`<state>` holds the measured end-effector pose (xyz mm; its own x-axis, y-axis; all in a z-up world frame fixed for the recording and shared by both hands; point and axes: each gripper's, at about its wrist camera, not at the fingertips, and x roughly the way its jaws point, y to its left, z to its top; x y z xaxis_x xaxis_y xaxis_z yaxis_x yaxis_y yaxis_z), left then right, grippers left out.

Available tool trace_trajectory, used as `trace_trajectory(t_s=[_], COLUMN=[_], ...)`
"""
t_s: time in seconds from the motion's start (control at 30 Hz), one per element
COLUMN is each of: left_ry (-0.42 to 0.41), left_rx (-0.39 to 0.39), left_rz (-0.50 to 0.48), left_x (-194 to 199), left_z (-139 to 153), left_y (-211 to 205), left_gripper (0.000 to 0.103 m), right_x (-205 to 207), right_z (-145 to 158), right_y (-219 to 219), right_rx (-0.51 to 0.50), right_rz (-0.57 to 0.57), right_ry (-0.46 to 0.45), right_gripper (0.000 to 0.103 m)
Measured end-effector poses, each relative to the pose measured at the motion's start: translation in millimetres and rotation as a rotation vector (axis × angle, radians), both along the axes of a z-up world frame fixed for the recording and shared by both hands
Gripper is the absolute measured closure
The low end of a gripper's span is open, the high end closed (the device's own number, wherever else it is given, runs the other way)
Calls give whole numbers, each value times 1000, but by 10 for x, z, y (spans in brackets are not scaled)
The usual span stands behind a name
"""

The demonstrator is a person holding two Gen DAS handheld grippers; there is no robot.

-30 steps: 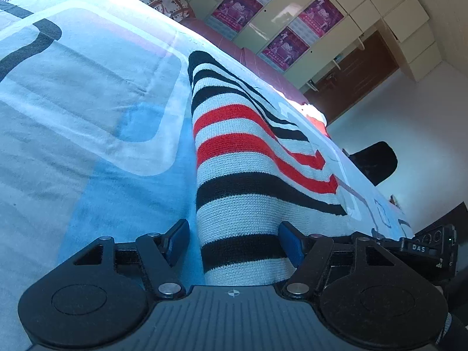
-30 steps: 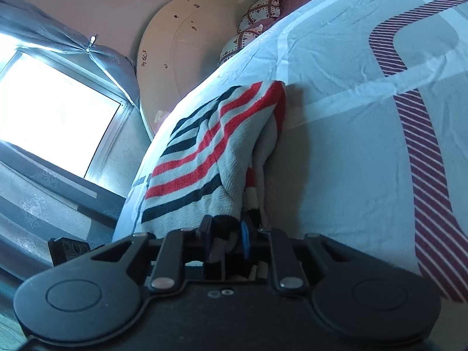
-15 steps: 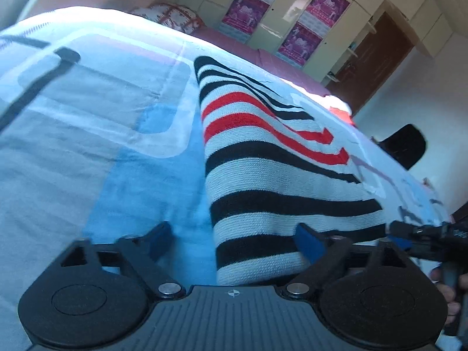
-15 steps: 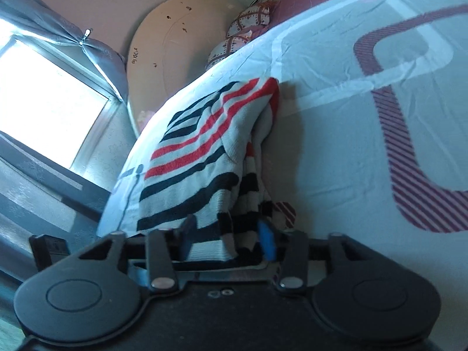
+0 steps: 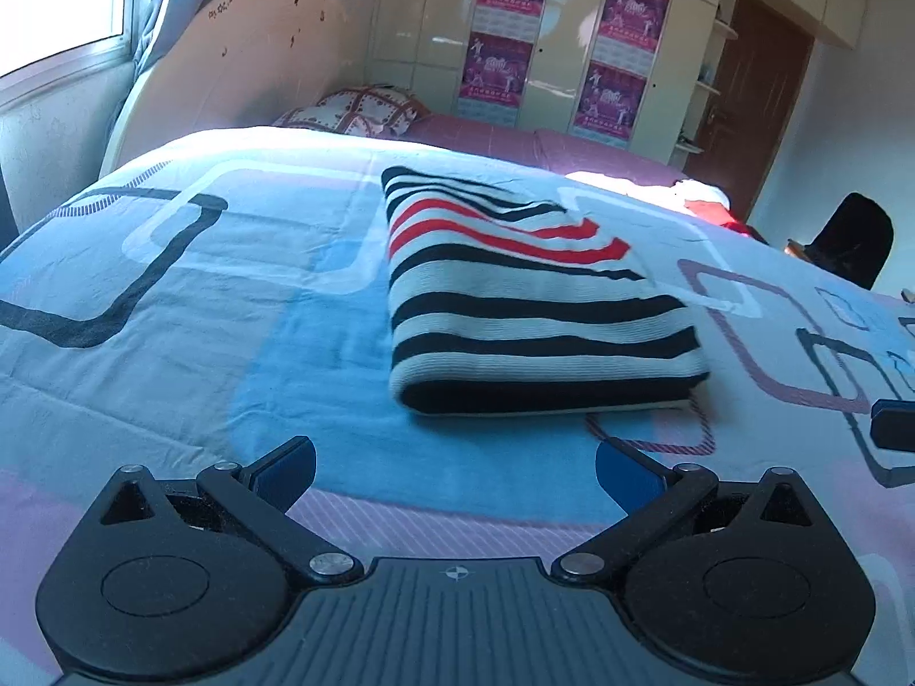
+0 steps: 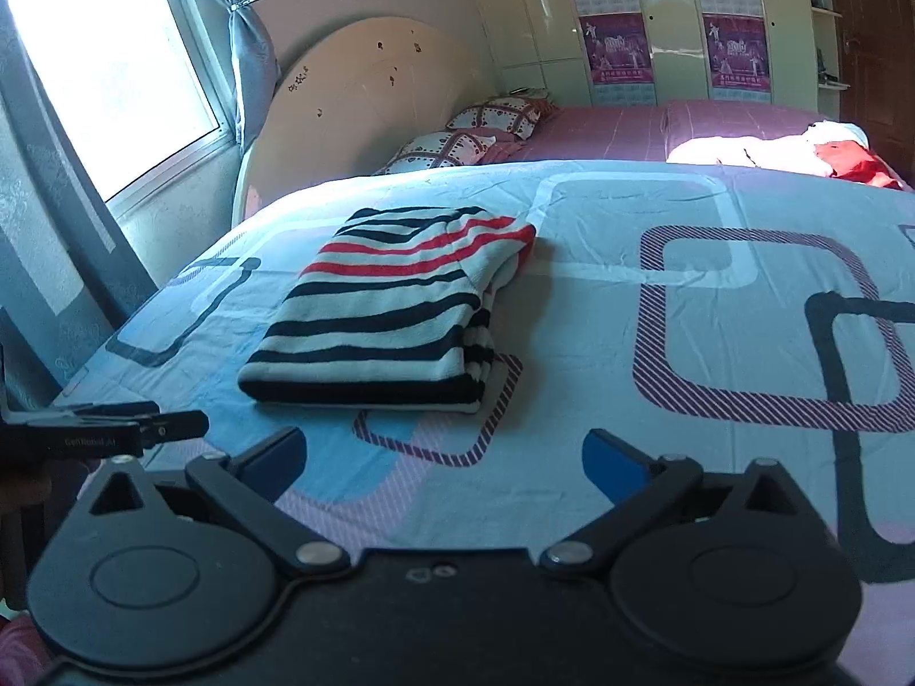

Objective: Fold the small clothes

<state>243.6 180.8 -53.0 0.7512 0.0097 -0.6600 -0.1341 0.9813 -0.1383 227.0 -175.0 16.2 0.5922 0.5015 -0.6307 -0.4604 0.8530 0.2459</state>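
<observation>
A folded knit sweater with black, white and red stripes lies flat on the patterned blue bed sheet. My left gripper hovers open just in front of its near folded edge, with nothing between the blue pads. In the right wrist view the same sweater lies ahead and slightly left. My right gripper is apart from it, its jaws opening wide and empty. The left gripper's tip shows at that view's left edge.
A patterned pillow and a rounded headboard stand at the bed's far end. Red and white clothes lie at the far right. A dark chair stands beside the bed, wardrobes behind.
Both grippers let go of the sweater, opened wide and pulled back and up from it. The views rolled level, and the whole folded sweater now lies in sight.
</observation>
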Motion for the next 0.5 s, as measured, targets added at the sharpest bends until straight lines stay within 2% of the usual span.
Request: trace_trajectory(t_s=[0.17, 0.27, 0.5], left_ry=[-90, -124, -180], left_rx=[44, 48, 71], left_rz=[-12, -23, -14], left_x=[-639, -1067, -1808], left_z=[396, 586, 811], left_y=[-402, -583, -783], left_gripper=[0, 0, 0], right_x=[-655, -1020, -1701], right_z=[269, 377, 479], right_y=[-115, -195, -343], right_rx=[-30, -21, -16], right_rz=[-41, -72, -123], right_ry=[-71, -90, -154], right_gripper=[5, 4, 3])
